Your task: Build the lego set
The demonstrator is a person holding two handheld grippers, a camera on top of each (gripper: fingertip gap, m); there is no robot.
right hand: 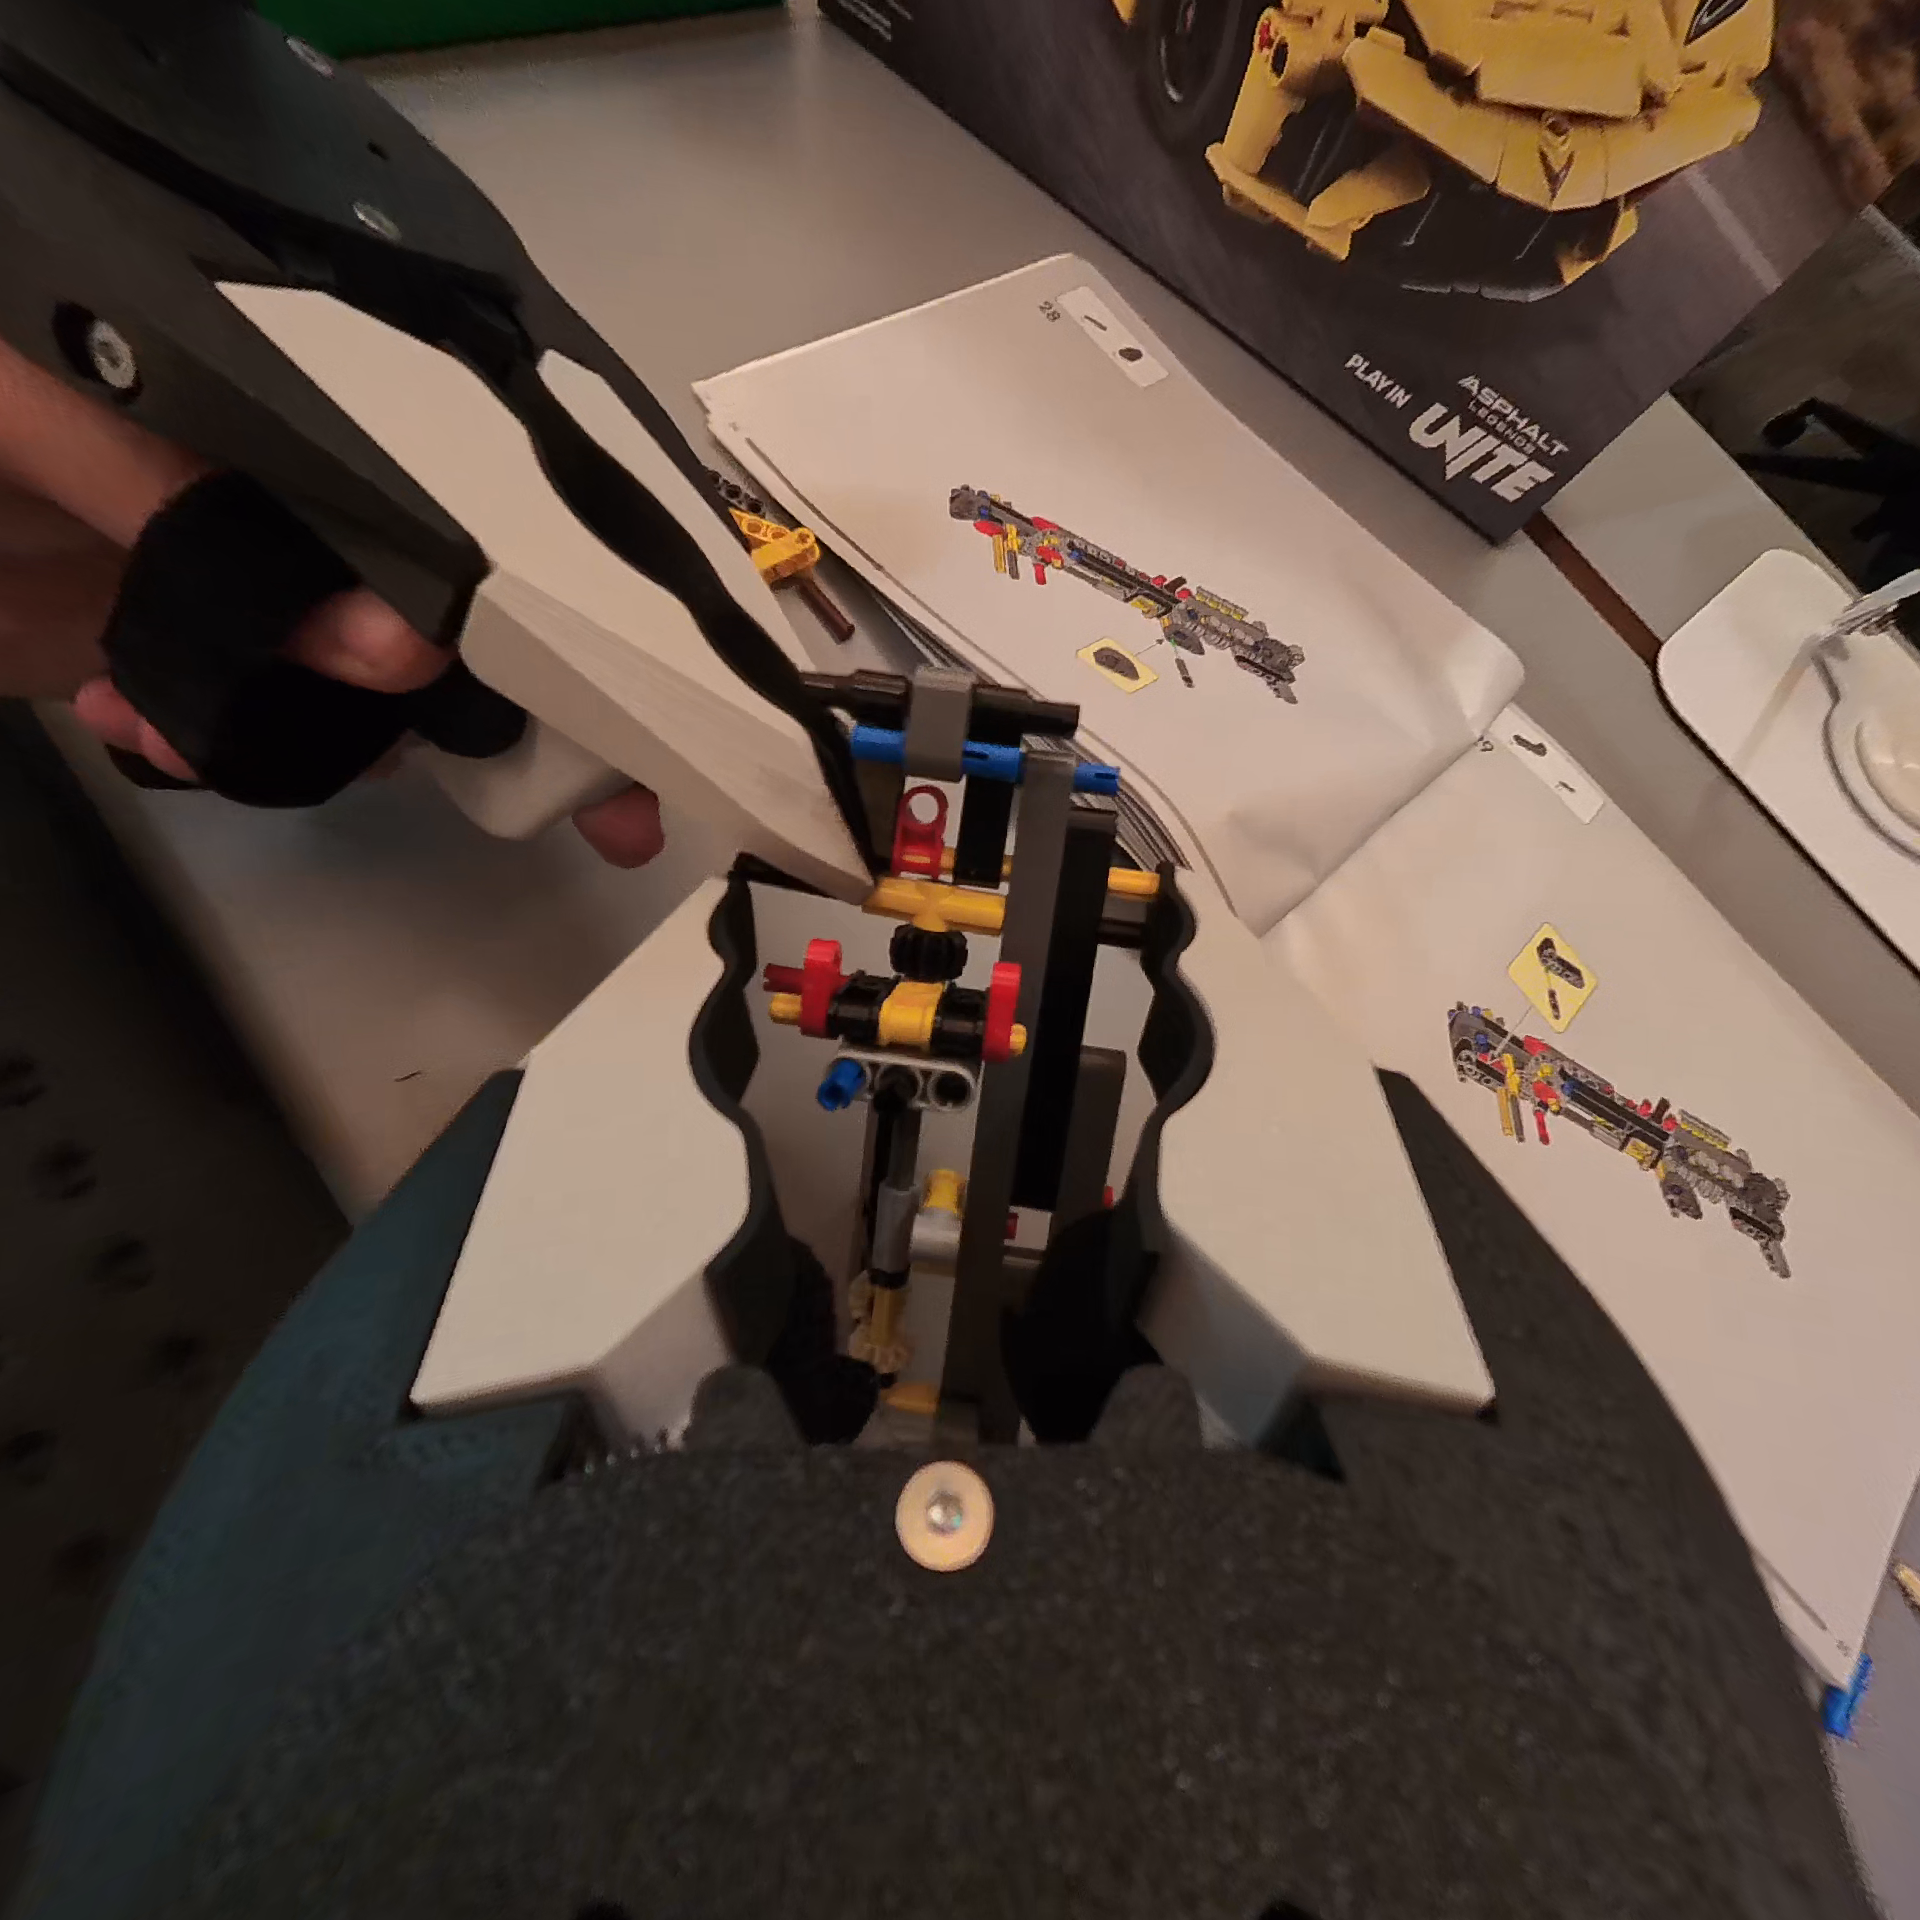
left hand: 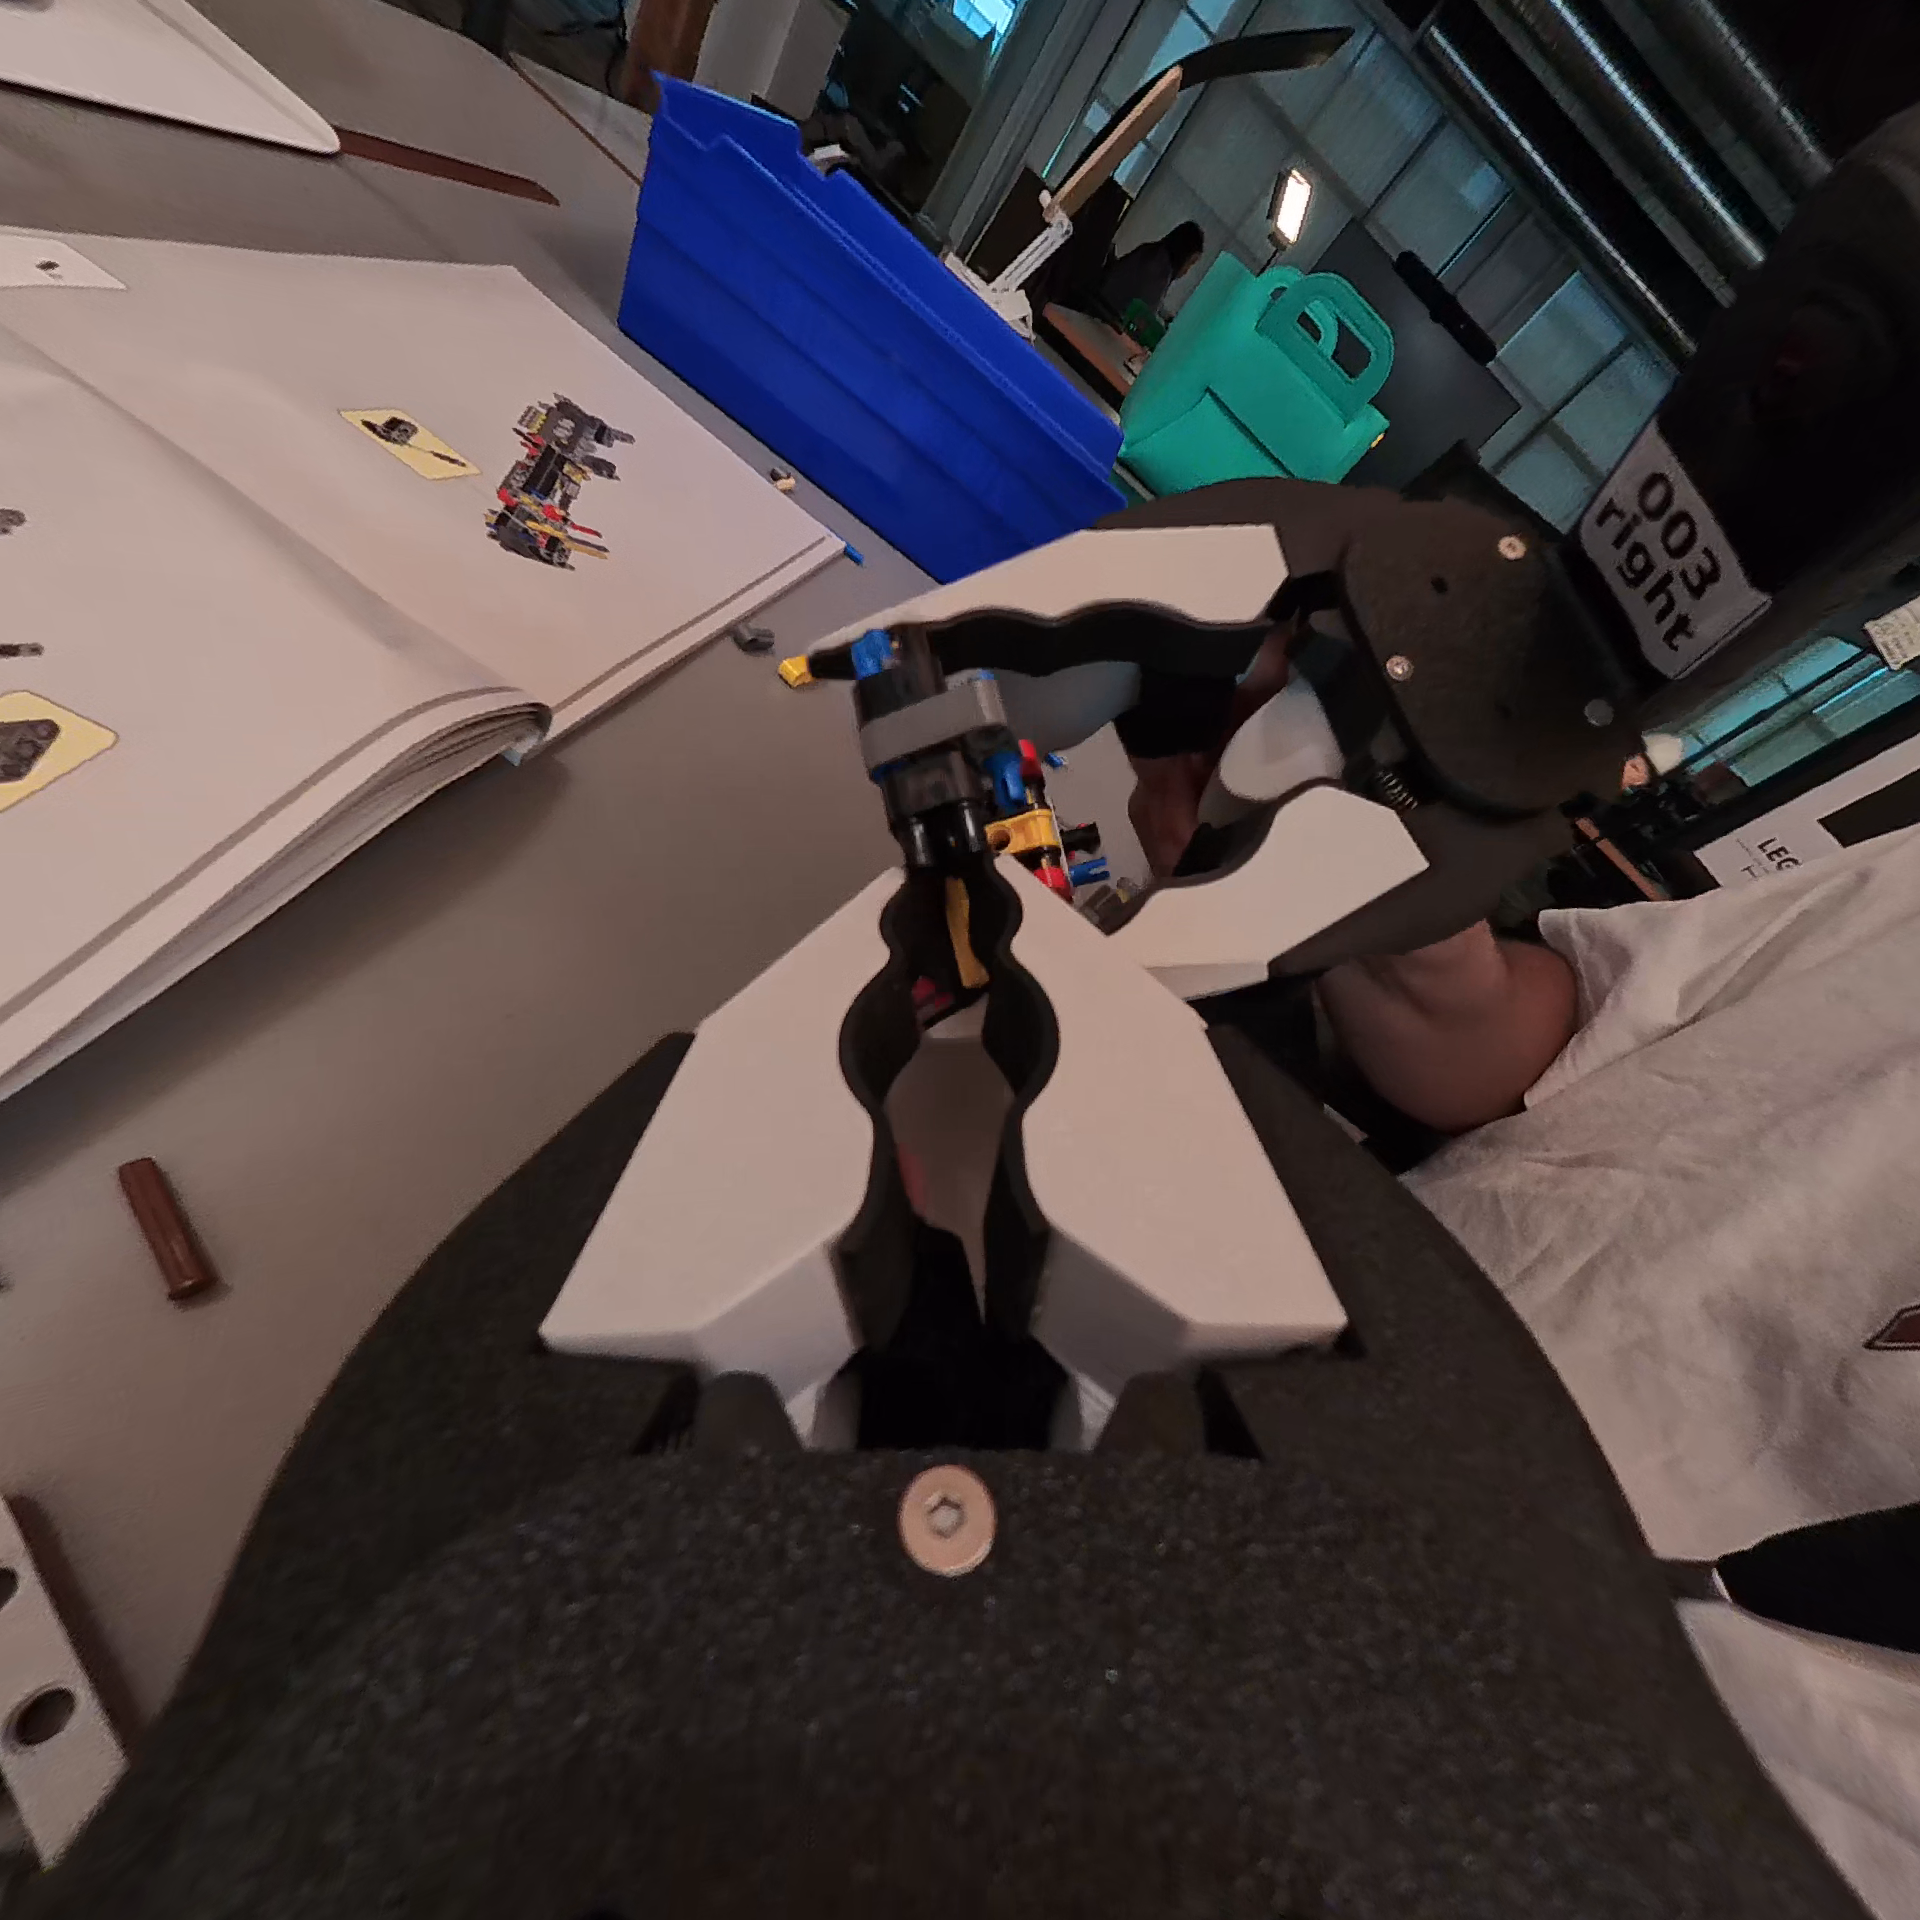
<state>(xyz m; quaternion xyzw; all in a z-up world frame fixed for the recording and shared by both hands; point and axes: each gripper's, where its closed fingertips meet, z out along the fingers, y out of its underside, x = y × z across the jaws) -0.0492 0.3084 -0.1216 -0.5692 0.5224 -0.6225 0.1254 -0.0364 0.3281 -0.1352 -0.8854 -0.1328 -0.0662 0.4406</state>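
Observation:
A partly built lego assembly of dark grey beams with red, yellow, blue and black parts sits lengthwise between the fingers of my right gripper, which is shut on it and holds it above the table. My left gripper comes in from the upper left and is shut on the assembly's far end, by a black piece and a yellow cross piece. In the left wrist view my left gripper pinches the black and yellow end of the assembly. The right gripper grips it from the right.
An open instruction booklet lies on the grey table behind the grippers, also in the left wrist view. The set's box, a white tray, a blue bin and a brown axle are around. The grippers are tip to tip, or close to it.

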